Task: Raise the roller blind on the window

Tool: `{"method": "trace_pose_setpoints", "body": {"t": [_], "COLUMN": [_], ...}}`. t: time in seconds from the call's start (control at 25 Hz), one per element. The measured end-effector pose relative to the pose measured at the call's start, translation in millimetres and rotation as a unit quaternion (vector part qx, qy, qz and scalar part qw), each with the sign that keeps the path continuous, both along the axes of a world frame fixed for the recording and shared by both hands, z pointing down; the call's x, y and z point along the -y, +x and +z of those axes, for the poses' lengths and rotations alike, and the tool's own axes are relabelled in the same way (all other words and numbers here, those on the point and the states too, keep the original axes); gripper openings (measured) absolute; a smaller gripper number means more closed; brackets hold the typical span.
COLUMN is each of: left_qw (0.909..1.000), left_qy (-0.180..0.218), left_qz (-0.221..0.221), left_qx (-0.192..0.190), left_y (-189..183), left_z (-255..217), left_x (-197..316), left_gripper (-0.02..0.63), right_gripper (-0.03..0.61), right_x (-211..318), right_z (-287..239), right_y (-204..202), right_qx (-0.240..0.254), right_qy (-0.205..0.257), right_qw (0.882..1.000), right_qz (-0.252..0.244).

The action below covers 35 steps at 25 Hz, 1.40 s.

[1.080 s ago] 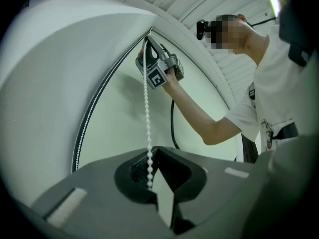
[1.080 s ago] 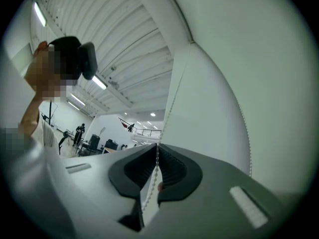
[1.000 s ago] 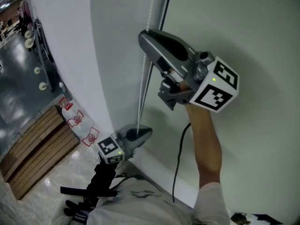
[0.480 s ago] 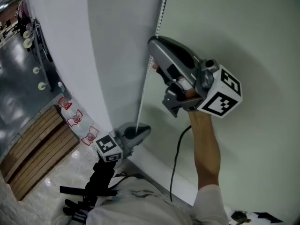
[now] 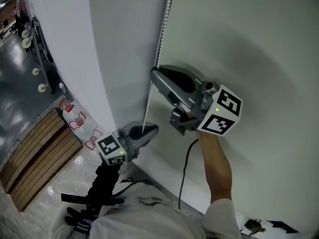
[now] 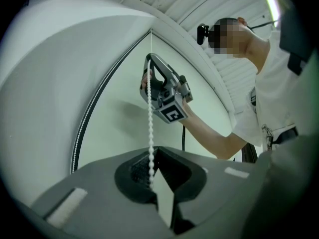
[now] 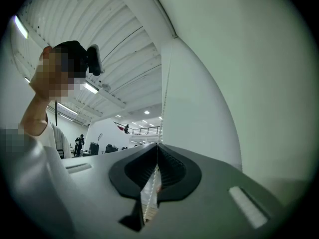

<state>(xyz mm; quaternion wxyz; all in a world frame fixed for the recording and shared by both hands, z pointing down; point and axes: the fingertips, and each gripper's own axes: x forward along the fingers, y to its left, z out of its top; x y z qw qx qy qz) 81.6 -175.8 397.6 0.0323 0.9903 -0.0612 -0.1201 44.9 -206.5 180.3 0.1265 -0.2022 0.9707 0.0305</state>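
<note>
Chain (image 5: 160,39) of white beads hangs beside the blind (image 5: 114,59); right tool (image 5: 155,73) pinches it higher up, left tool (image 5: 149,130) pinches it lower down.

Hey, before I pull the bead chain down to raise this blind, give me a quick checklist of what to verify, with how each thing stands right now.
1. Right claw shut on the bead chain: ok.
2. Left claw shut on the chain lower down: ok.
3. Chain between the claws straight, no knot: ok.
4. Black cable clear of the chain: ok, it hangs off to the side, by the forearm.
5. Room to pull down: probably ok; the right claw sits above the left one with a stretch of chain between them.
6. Whether this strand is the raising one: cannot tell.
</note>
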Motion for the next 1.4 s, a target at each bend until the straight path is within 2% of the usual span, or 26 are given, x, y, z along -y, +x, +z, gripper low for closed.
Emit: {"method": "trace_pose_setpoints", "body": {"t": [0.6,0.72,0.92,1.0,1.12,1.2,1.24,1.32,1.4], "left_qw": [1.0000,0.9999,0.9996,0.9998,0.9998,0.9999,0.9999,0.9999,0.9998], "left_qy": [0.003,0.001,0.001,-0.006,-0.002,0.000,0.001,0.002,0.005], "left_qz": [-0.009,-0.010,-0.014,-0.011,-0.010,-0.008,-0.008,-0.008,-0.009], "left_qx": [-0.002,-0.002,0.024,0.018,0.015,0.013,0.013,0.013,0.015], "left_y": [-6.1,-6.7,-4.1,-4.7,-3.9,-2.8,-2.6,-3.7,-5.9], "left_z": [-6.6,-7.8,4.5,5.4,-0.5,-9.2,-12.3,-7.9,5.3], "left_x": [5.1,5.5,7.3,6.9,6.2,9.6,11.4,9.9,3.0], "left_gripper": [-0.003,-0.003,-0.002,-0.002,-0.003,-0.002,-0.003,-0.003,-0.003], "right_gripper": [0.008,0.008,0.008,0.008,0.016,0.121,0.153,0.152,0.152], "right_x": [-5.5,-7.7,-7.1,-7.0,-2.4,3.3,5.8,6.2,1.7], "right_z": [94.5,115.7,147.9,145.9,134.9,116.3,103.4,83.1,69.8], "right_y": [-6.1,-9.5,-10.8,-11.7,-15.1,-16.4,-16.1,-15.5,-16.8], "right_qx": [-0.036,-0.057,-0.073,-0.074,-0.101,-0.094,-0.079,-0.056,-0.055], "right_qy": [-0.079,-0.092,-0.118,-0.112,-0.074,-0.064,-0.062,-0.048,-0.019], "right_qw": [0.996,0.994,0.990,0.991,0.992,0.993,0.995,0.997,0.998], "right_qz": [-0.003,0.000,0.002,0.000,0.017,0.010,0.003,-0.004,0.001]}}
